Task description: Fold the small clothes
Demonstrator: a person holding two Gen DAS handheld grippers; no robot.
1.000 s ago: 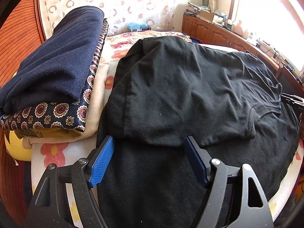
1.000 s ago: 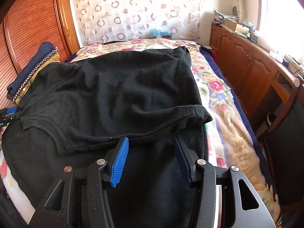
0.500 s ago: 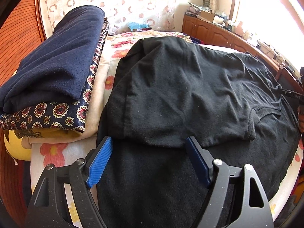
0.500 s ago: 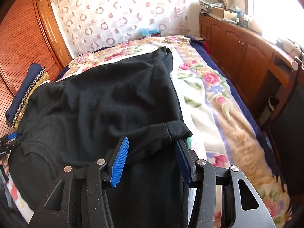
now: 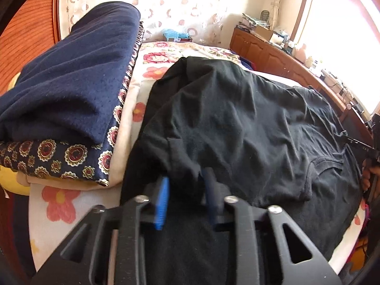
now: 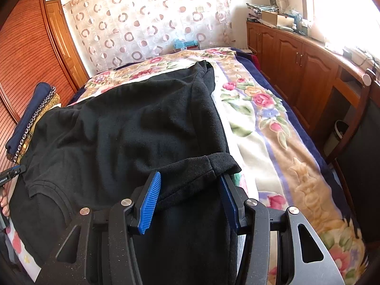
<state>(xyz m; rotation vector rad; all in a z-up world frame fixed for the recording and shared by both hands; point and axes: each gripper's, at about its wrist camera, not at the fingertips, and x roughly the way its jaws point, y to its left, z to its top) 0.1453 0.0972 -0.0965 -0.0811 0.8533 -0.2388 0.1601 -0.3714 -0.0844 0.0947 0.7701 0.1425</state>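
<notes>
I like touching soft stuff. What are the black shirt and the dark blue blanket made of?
The black shirt looks like matte cotton knit: it wrinkles softly and has a ribbed collar. The dark blue blanket seems to be fuzzy fleece or wool, thick and rounded at the fold, with tiny dots in its surface. Neither is certain from looks alone.

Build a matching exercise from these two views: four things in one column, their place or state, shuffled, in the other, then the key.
Things
1. left tool
2. right tool
3. black T-shirt
4. navy folded cloth

Place or state
A. spread over the floral bed cover
B. closed on bunched black fabric
C. top of the stack beside the shirt
D. open, straddling a sleeve hem

Pairs: 1-B, 2-D, 3-A, 4-C
</notes>
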